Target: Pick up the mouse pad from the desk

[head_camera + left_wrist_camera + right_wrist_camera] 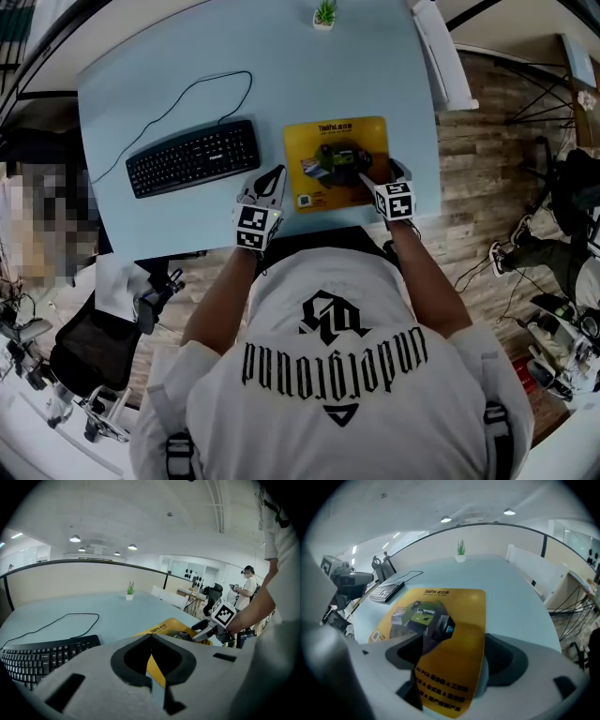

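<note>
The yellow mouse pad [330, 139] lies flat on the pale blue surface [187, 84], toward its near right part, with the black keyboard [192, 157] to its left and a small potted plant [324, 14] at the far edge. The right claw [452, 658] points steeply down at the pad's near right edge with its jaws spread wide. The pad's near margin runs up between them, and nothing shows them pressing on it. The left claw [272, 180] has its jaws together and empty, its tip just beside the pad's left edge. The pad is thin and looks floppy, so the grasp probably works best if the right jaws take a good bite of the near margin before closing, then lift slowly while the pad peels off the surface. The left claw could steady or catch the sagging left side. The head view hides the pad's near edge behind the right claw. The left gripper view is mostly filled by its own jaws, showing only a yellow sliver through them. Whether either claw touches the pad cannot be told.
</note>
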